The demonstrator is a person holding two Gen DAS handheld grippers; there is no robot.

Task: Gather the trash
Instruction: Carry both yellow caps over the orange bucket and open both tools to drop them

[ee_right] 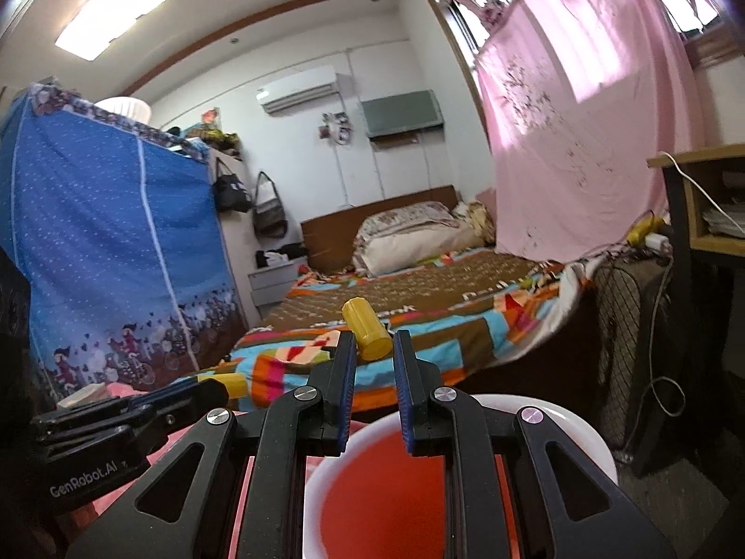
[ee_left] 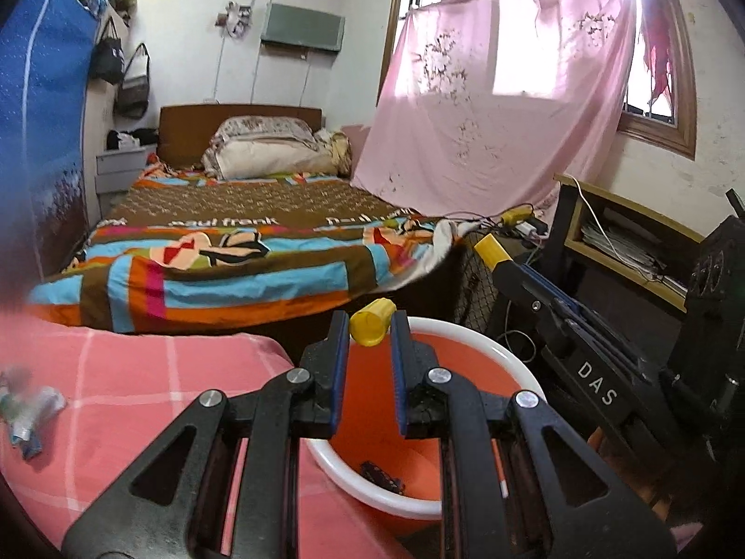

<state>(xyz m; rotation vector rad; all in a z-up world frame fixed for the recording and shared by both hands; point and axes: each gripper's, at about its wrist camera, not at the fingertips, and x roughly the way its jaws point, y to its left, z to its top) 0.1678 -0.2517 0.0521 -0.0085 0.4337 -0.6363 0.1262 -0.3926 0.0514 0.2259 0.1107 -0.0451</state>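
Left claw (ee_left: 370, 326): nearly closed, empty, above orange bin (ee_left: 470, 328)
Right claw (ee_right: 375, 340): nearly closed, empty, over bin
Wrappers (ee_left: 30, 412): on pink cloth (ee_left: 139, 372)

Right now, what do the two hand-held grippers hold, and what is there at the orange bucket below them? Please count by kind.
Yellow plastic cap: 2
Orange round bucket with white rim: 1
Dark scrap inside the bucket: 1
Total: 4
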